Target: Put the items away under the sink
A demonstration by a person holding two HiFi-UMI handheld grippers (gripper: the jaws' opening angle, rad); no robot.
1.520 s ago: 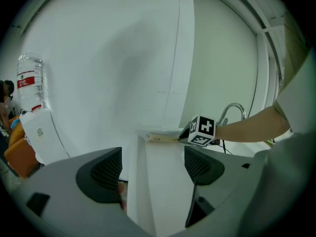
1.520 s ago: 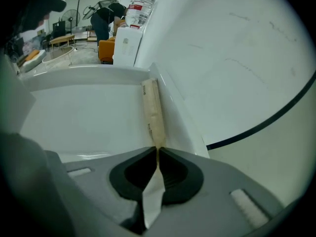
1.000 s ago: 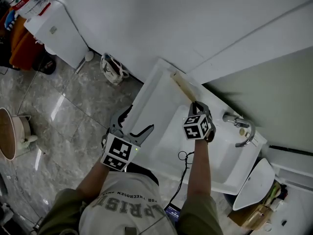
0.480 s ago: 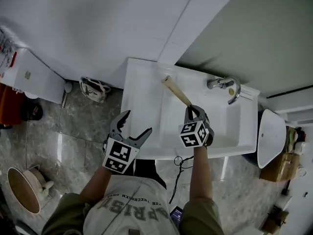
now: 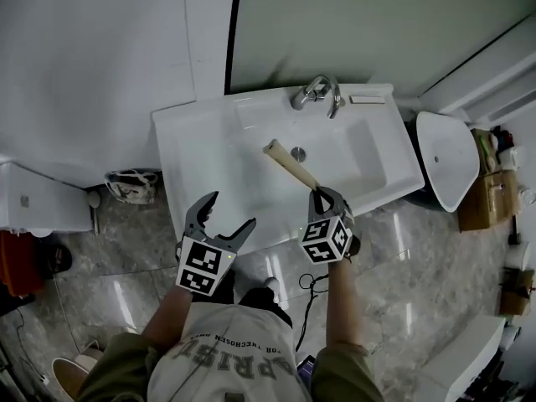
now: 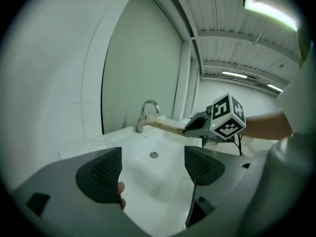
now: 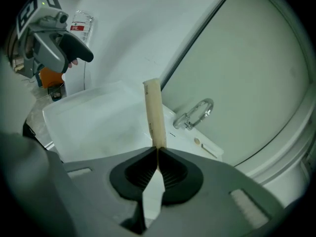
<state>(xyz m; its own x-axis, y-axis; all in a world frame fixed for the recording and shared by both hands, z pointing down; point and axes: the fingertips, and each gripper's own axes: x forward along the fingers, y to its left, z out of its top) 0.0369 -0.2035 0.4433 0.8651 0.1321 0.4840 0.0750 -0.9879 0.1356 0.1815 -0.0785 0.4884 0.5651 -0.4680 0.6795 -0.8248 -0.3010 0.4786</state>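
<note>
A pale wooden handle point(image 5: 289, 164) sticks out over the white sink point(image 5: 193, 141), pointing toward the faucet point(image 5: 316, 92). My right gripper point(image 5: 318, 193) is shut on its near end at the sink's front edge. In the right gripper view the handle point(image 7: 154, 115) rises straight from the closed right gripper point(image 7: 157, 154). My left gripper point(image 5: 228, 214) hangs open and empty at the front left of the sink. In the left gripper view the left gripper point(image 6: 153, 167) frames the basin point(image 6: 133, 147), with the right gripper point(image 6: 197, 126) and handle point(image 6: 165, 126) beyond.
A white oval bin point(image 5: 444, 162) stands right of the sink, with cardboard boxes point(image 5: 481, 178) beyond it. A bag point(image 5: 130, 185) lies on the marble floor at the left, near a white cabinet point(image 5: 33, 199). A cable point(image 5: 310, 287) hangs by the right arm.
The head view has swung round, so the sink now lies square ahead. My right gripper has carried the handle from the sink's back corner out over the basin. The left gripper has stayed open.
</note>
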